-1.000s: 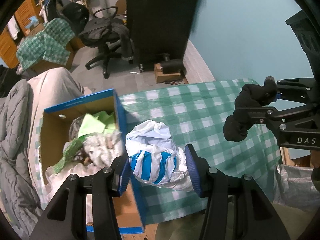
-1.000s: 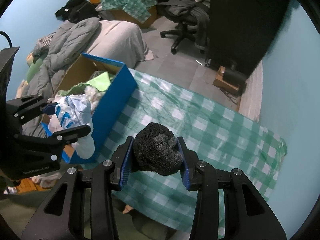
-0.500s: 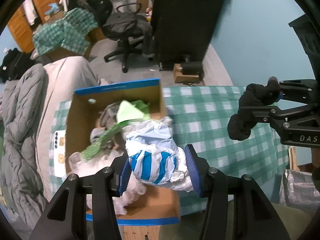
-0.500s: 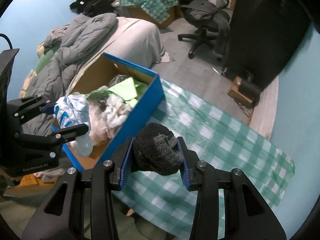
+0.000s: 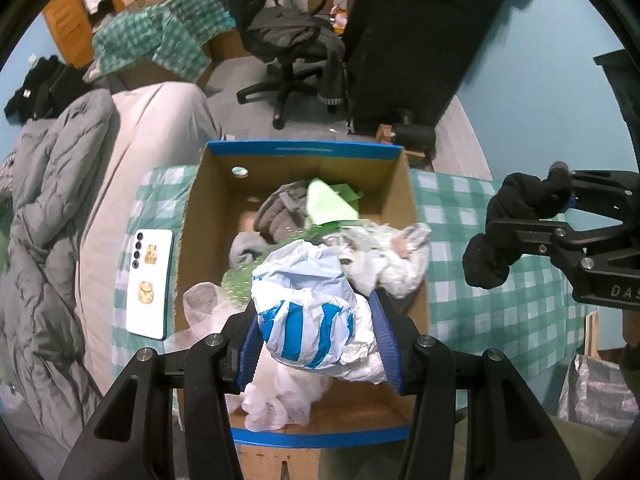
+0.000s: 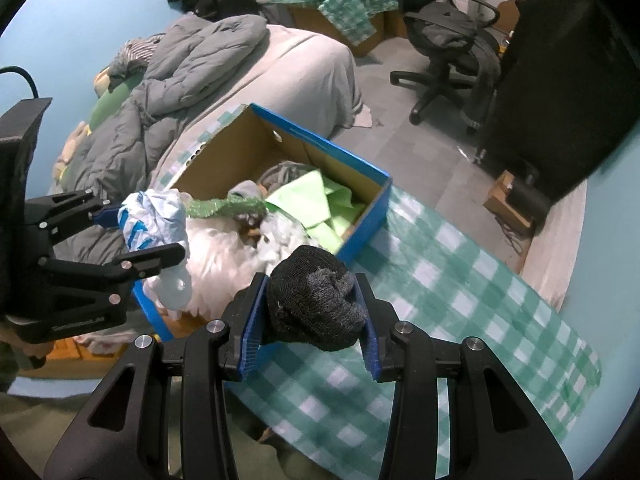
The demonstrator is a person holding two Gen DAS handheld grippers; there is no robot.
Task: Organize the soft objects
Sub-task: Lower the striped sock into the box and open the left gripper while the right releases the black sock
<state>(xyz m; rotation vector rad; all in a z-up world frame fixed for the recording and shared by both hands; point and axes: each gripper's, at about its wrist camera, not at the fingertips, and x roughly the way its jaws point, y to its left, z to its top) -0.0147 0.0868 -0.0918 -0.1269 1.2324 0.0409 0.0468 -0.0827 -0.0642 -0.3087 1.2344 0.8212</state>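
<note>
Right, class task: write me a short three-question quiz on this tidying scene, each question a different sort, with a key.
1. True or false: the left hand-held gripper holds a crumpled blue-and-white plastic bag.
2. Fill in: the right hand-held gripper grips a dark ____.
3. What lies left of the cardboard box on the checked cloth in the left wrist view? A) a phone B) a cup C) a book

Key: 1 true; 2 sock; 3 A
</note>
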